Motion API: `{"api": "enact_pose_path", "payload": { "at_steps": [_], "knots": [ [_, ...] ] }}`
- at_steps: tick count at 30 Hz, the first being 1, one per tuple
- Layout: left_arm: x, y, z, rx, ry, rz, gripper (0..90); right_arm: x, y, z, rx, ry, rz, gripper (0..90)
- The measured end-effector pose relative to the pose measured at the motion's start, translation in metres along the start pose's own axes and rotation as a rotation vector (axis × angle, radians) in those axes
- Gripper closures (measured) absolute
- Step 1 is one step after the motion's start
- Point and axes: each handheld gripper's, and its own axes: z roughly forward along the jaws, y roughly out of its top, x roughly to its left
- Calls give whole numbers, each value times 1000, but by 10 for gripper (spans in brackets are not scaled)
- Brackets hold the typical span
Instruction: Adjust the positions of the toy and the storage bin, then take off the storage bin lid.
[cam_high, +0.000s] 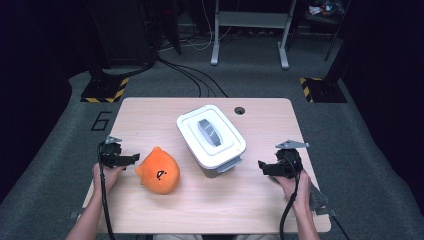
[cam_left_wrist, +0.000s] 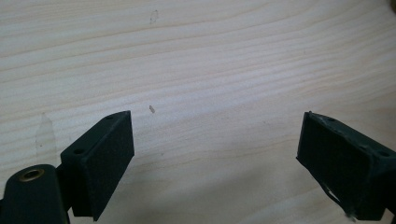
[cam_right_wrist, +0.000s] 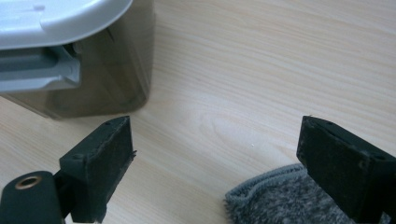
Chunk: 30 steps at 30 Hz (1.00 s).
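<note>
A: Nearest the lens, the left gripper (cam_left_wrist: 215, 154) hangs over the bare pale wooden table (cam_left_wrist: 210, 60), its black padded fingers (cam_left_wrist: 105, 158) spread wide with nothing between them.

B: And from above?

A: The left gripper (cam_high: 131, 159) sits at the table's left edge. Just beyond its fingertips rests the round orange plush toy with a small dark face mark (cam_high: 159, 171), close but apart from them.

B: The right hand?

A: The right gripper (cam_right_wrist: 212, 163) is released too, holding nothing; wood grain shows between its fingers (cam_right_wrist: 100, 163). A grey fuzzy cloth with a stitched edge (cam_right_wrist: 275, 198) lies on the table by the right-hand finger, partly behind it.

B: The box?

A: The translucent grey plastic storage box with a white lid and grey handle (cam_high: 211, 140) stands ahead of the right gripper's (cam_high: 264, 166) fingertips, beyond the left-hand finger, near but untouched. Its grey side latch (cam_right_wrist: 39, 70) faces the gripper, and the lid is on.
</note>
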Motion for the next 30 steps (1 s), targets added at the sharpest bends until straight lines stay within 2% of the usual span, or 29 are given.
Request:
{"api": "enact_pose_path", "payload": {
  "at_steps": [1, 2, 4, 11, 13, 15, 17, 19, 26, 30],
  "knots": [
    [0, 0, 0, 6, -3, 8, 107, 0, 2, 0, -2, 1, 2, 99],
    [-2, 0, 2, -4, 0, -8, 106, 0, 3, 0, 1, 4, 5, 99],
    [-3, 1, 2, 2, 4, 10, 107, -1, 7, 1, -3, 12, 7, 98],
    [-4, 0, 5, 11, -9, 11, 106, -3, 19, 5, 2, 19, 8, 98],
    [-6, -2, 6, 9, 9, 28, 110, -3, 23, 5, -4, 23, 1, 98],
    [-8, -5, 9, 23, 4, 41, 110, -3, 25, 5, -6, 26, 2, 98],
    [-10, -7, 10, 17, 19, 56, 109, -3, 29, 5, -5, 22, 1, 97],
    [-10, -7, 10, 14, 10, 48, 107, -4, 32, 4, -5, 26, 0, 96],
    [-9, -8, 11, -7, 19, 51, 108, -4, 46, 1, -23, 46, -2, 90],
    [-9, -10, 12, -28, 19, 35, 108, -3, 55, 2, -27, 55, -15, 86]
  ]
}}
